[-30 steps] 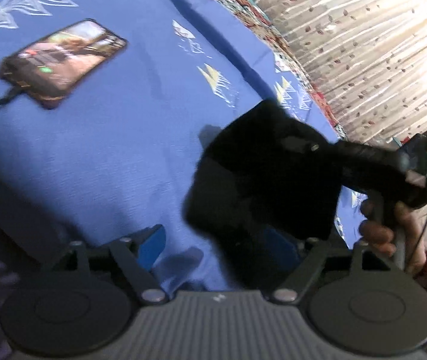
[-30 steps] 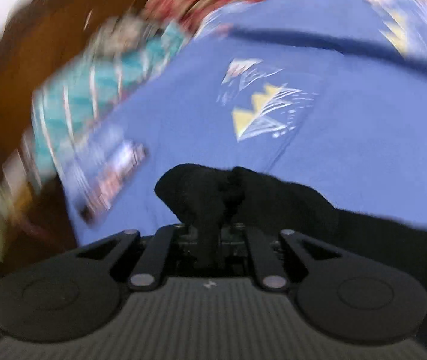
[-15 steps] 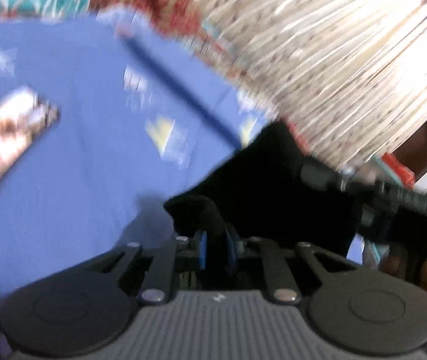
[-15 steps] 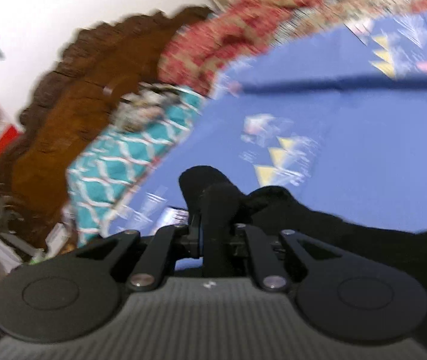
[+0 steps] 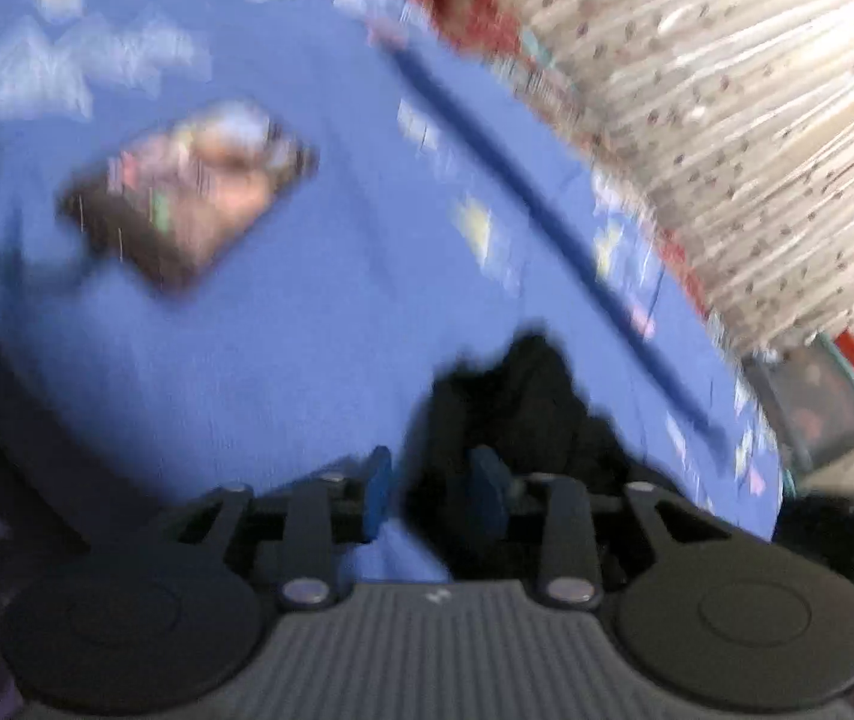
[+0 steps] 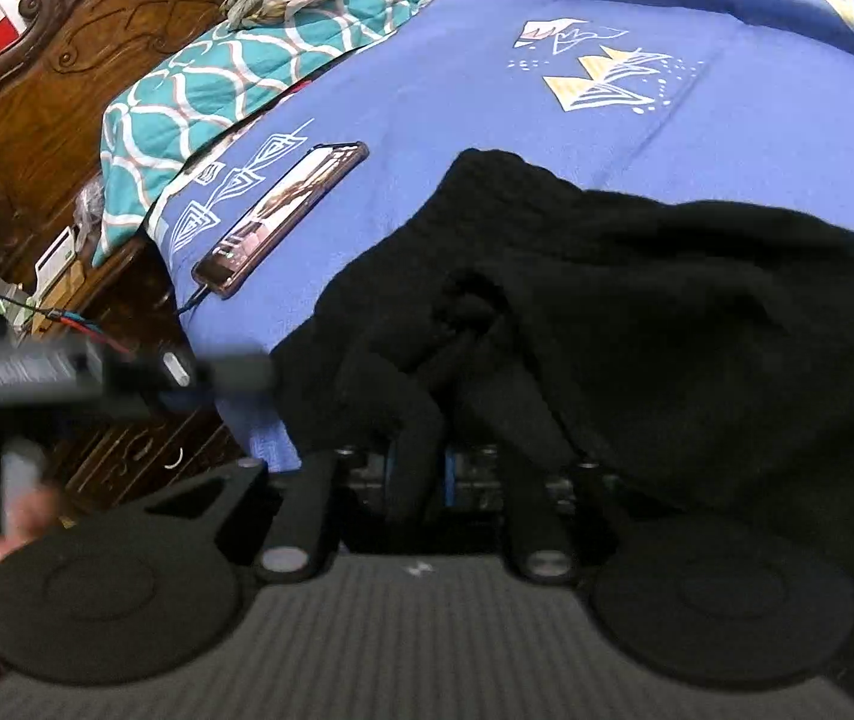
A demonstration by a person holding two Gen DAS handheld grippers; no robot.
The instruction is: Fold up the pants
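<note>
Black pants (image 6: 667, 276) lie bunched on the blue patterned bedsheet (image 6: 547, 120). In the right wrist view, my right gripper (image 6: 419, 468) has a thick fold of them between its pads; its jaws are opening, and the fold still fills the gap. The left wrist view is blurred. There the jaws of my left gripper (image 5: 431, 489) are opening. A hump of the pants (image 5: 523, 408) sits between them against the right pad, with bare sheet (image 5: 306, 330) showing beside the left pad. The left gripper's grey body (image 6: 66, 372) and a hand appear blurred at the left of the right wrist view.
A lit phone (image 6: 282, 216) on a cable lies on the sheet near the bed's left edge; the left wrist view has the phone (image 5: 186, 204) at upper left. A teal blanket (image 6: 234, 78) and carved wooden headboard (image 6: 96, 48) stand behind. A pleated curtain (image 5: 727, 120) hangs beyond the bed.
My left gripper closed on the cloth half a second ago and has since spread its jaws. My right gripper came down toward the bed, and the pants now rest across the sheet.
</note>
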